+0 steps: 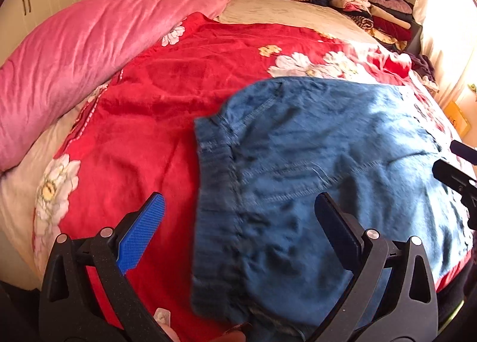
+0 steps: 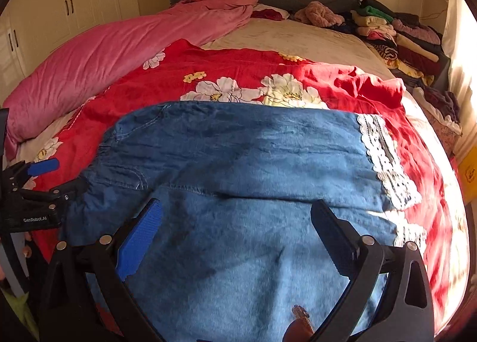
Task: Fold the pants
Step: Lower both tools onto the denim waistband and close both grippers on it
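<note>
Denim pants (image 2: 238, 169) lie spread flat on the red floral blanket (image 1: 167, 97) covering the bed, lace-trimmed hem (image 2: 384, 160) at their right end. Left tool (image 1: 238, 231) hangs over the pants' waistband end, jaws wide apart, empty. Right tool (image 2: 235, 237) above the pants' middle, jaws likewise spread, gripping nothing. Pink duvet (image 1: 89, 43) beyond the pants, left; possibly folded clothes (image 2: 396, 38) far right, blurred.
</note>
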The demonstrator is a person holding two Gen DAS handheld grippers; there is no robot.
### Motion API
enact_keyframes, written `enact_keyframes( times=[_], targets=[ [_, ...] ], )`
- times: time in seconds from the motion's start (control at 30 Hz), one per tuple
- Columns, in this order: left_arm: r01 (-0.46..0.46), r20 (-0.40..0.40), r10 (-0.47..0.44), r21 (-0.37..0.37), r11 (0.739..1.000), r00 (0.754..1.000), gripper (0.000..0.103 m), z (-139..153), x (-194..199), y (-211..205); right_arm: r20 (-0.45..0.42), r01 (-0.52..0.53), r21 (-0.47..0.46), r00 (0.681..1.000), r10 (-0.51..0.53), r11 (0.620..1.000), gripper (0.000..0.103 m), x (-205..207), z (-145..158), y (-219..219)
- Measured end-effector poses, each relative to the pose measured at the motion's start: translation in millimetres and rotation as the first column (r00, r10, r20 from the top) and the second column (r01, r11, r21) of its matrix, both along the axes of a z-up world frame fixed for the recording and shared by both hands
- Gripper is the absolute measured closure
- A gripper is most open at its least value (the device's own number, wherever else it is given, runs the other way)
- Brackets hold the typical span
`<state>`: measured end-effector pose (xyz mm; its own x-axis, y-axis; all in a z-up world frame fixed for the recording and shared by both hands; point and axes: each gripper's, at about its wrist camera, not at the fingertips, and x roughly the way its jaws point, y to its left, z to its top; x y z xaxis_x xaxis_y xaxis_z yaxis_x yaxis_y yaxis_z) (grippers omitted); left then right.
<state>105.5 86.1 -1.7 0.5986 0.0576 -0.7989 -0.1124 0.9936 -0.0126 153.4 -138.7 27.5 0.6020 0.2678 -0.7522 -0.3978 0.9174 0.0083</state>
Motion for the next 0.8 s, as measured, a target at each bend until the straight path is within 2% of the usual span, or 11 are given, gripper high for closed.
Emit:
enact_keyframes(
  times=[0.13,0.3,0.4,0.5,0.6,0.63,0.67,0.7,0.73,0.8],
  targets=[
    [-0.009,-0.025,0.009,0.003,1.000,1.000,0.008,-5.6,32.8,18.0,0.013,-0.049,-0.021,0.999,0.050,0.999,0.004,34.9,0.6,19.1],
    [-0.031,-0.067,0.026,-0.062,0.998,0.997,0.008,-19.5,72.8,43.7,0.009,-0.110,-0.107,0.994,0.112,0.988,0.004,80.5,-9.8,47.7],
    [-0.032,-0.081,0.026,-0.071,0.997,0.996,0.008,-27.9,90.9,51.9,-0.004,-0.157,-0.151,0.987,0.158,0.976,0.004,105.6,-20.8,63.5],
    [-0.015,-0.081,0.010,-0.060,0.998,0.997,0.008,-34.1,106.1,53.6,-0.006,-0.189,-0.215,0.981,0.192,0.958,0.004,125.7,-30.5,78.4],
    [-0.005,-0.079,0.003,-0.019,1.000,0.997,0.010,-38.5,119.4,53.1,-0.044,-0.223,-0.210,0.975,0.218,0.952,0.004,143.5,-38.0,88.1],
    [0.009,-0.068,-0.009,-0.010,1.000,0.998,0.019,-38.7,122.2,52.0,-0.057,-0.231,-0.221,0.973,0.224,0.948,0.004,149.3,-41.6,92.0],
    [0.030,-0.061,-0.030,-0.012,0.999,0.998,0.043,-39.1,123.3,50.2,-0.055,-0.238,-0.246,0.971,0.231,0.940,0.004,152.5,-44.1,97.0],
    [0.057,-0.061,-0.059,-0.031,0.998,0.996,0.055,-39.9,124.3,48.0,-0.051,-0.249,-0.269,0.968,0.244,0.931,0.004,155.3,-47.1,101.7],
    [0.094,-0.059,-0.099,-0.076,0.993,0.993,0.075,-41.0,124.1,45.2,-0.051,-0.262,-0.282,0.965,0.259,0.923,0.004,158.1,-50.0,105.3],
    [0.118,-0.047,-0.120,-0.035,0.992,0.992,0.089,-39.5,121.2,37.0,-0.054,-0.289,-0.275,0.957,0.286,0.917,0.004,162.3,-53.6,110.6]
  ],
)
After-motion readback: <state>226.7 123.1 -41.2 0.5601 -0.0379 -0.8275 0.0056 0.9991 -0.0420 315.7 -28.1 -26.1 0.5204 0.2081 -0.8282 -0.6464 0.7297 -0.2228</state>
